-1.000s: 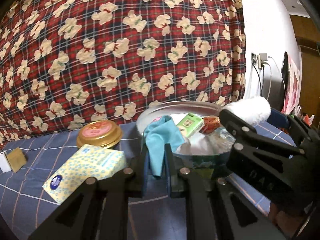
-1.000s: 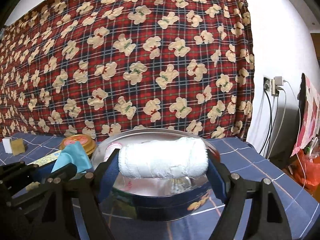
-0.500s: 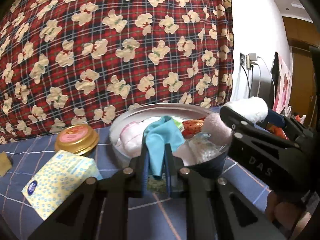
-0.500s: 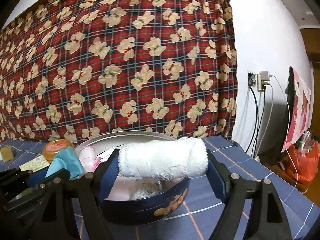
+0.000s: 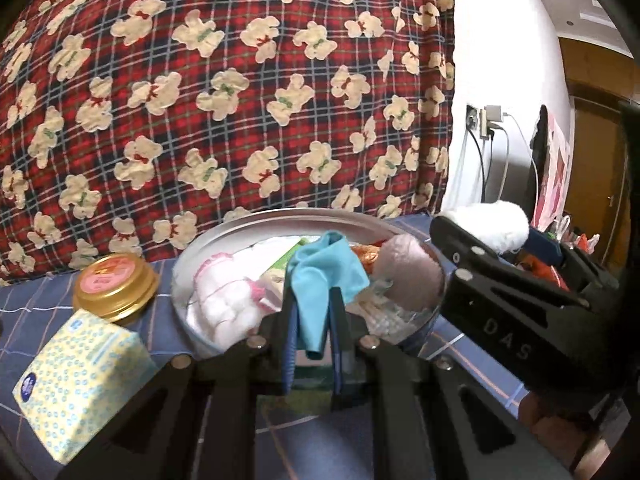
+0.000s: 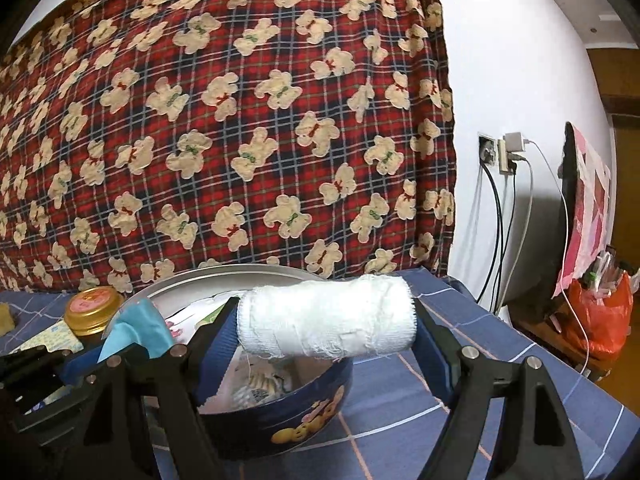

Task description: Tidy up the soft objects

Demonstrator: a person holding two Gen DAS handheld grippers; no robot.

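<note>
My left gripper (image 5: 311, 312) is shut on a teal cloth (image 5: 326, 272) and holds it over the near rim of the round blue tin (image 5: 224, 240). My right gripper (image 6: 326, 326) is shut on a white gauze roll (image 6: 326, 326), held lengthwise above the tin (image 6: 280, 424). The roll also shows in the left wrist view (image 5: 492, 224), at the right of the tin. The tin holds a pink-and-white cloth (image 5: 224, 300), a mauve puff (image 5: 412, 276) and small packets.
A gold-lidded jar (image 5: 114, 288) and a yellow tissue pack (image 5: 80, 384) sit left of the tin on the blue checked tablecloth. A red plaid bear-print cloth hangs behind. Wall sockets with cables (image 6: 500, 156) and an orange bag (image 6: 600, 316) are at the right.
Both grippers have risen and moved closer over the tin with their loads still held. The tin's inside now shows more, and the mauve puff has come into view.
</note>
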